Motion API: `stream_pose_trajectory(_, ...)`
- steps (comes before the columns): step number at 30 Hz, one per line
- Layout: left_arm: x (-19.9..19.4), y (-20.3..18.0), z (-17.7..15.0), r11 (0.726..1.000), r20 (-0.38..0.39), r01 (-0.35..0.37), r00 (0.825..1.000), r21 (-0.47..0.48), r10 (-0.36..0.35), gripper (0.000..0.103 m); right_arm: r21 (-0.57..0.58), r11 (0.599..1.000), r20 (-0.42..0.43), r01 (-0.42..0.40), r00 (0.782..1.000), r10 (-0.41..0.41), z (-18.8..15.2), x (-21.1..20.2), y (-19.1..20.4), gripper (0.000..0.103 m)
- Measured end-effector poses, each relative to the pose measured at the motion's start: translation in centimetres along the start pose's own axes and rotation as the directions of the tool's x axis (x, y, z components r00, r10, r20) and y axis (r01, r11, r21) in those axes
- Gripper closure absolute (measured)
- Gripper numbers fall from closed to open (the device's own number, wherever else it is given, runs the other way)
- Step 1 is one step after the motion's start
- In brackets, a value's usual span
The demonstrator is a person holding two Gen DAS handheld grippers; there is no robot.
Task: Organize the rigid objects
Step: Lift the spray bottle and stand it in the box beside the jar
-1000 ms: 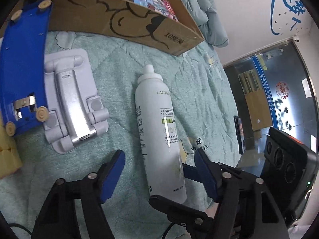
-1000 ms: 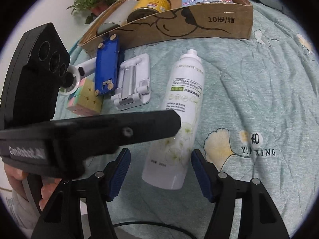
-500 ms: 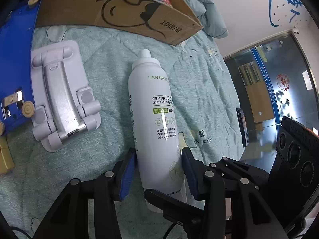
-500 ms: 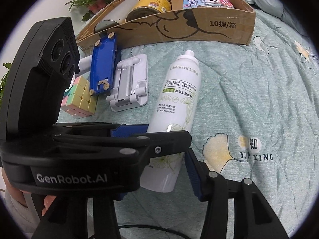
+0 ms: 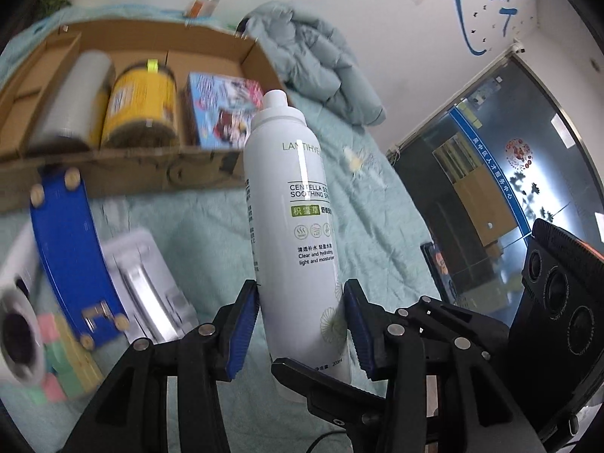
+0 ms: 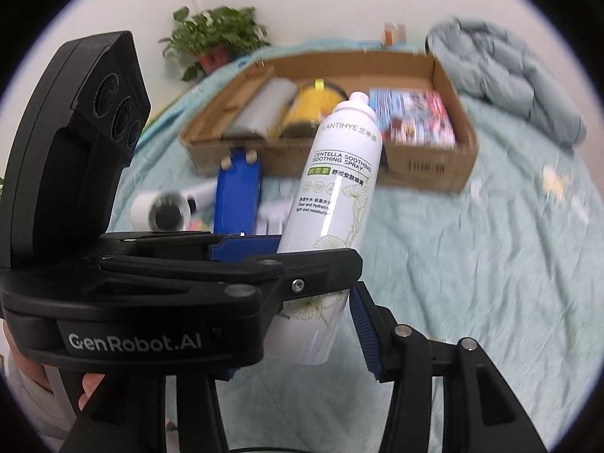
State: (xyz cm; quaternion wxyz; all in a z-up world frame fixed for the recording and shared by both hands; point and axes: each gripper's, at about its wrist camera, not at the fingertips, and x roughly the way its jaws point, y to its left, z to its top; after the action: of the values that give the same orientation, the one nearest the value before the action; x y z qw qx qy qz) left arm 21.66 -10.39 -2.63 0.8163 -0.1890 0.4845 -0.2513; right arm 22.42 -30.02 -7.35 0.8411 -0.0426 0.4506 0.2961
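A white spray bottle (image 5: pixel 292 226) (image 6: pixel 332 196) hangs above the teal bedcover, cap tilted toward the cardboard box (image 5: pixel 124 168) (image 6: pixel 426 173). My left gripper (image 5: pixel 300 326) is shut on its lower body, a blue pad pressed on each side. My right gripper (image 6: pixel 302 339) is shut on the same bottle near its base; its right pad touches the bottle, and its left pad is hidden behind the left gripper's black body (image 6: pixel 151 302). The box holds a grey cylinder (image 5: pixel 71 113), a yellow can (image 5: pixel 141 107) and a colourful packet (image 5: pixel 222 113).
On the cover below lie a blue board (image 5: pixel 71 260), a white phone stand (image 5: pixel 147 287), a white hair dryer (image 5: pixel 17 317) and a pastel cube (image 5: pixel 64 362). A bundled pale jacket (image 6: pixel 502 75) sits right of the box, a potted plant (image 6: pixel 215 41) behind it.
Both grippers closed on the lying bottle, then lifted it off the cover. Both views have swung up, so the inside of the box now shows.
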Motion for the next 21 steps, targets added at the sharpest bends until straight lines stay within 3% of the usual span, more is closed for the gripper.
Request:
stream_pose_trajectory(10,-1.8,1.1,7.8,1.0,0.081,-0.017,0.997,0.019,0.015,0.06,-0.077,0.997,0.079,0.023,0.997,-0.017,6.8,0.4,-0.1,0.055)
stream_pose_trajectory(15,-1.3,3.6,12.8,1.0,0.072,-0.016,0.997,-0.014,0.017,0.061,-0.082,0.997,0.075,0.014,0.997,-0.008,11.1,2.3,-1.5,0.057)
stream_pose_trajectory(21,1.5,5.4,17.2,0.996,0.039,-0.086,0.995,-0.001,0.086,0.062,-0.041,0.999,0.038,-0.002,0.999,0.003,14.9,5.1,-3.6,0.059)
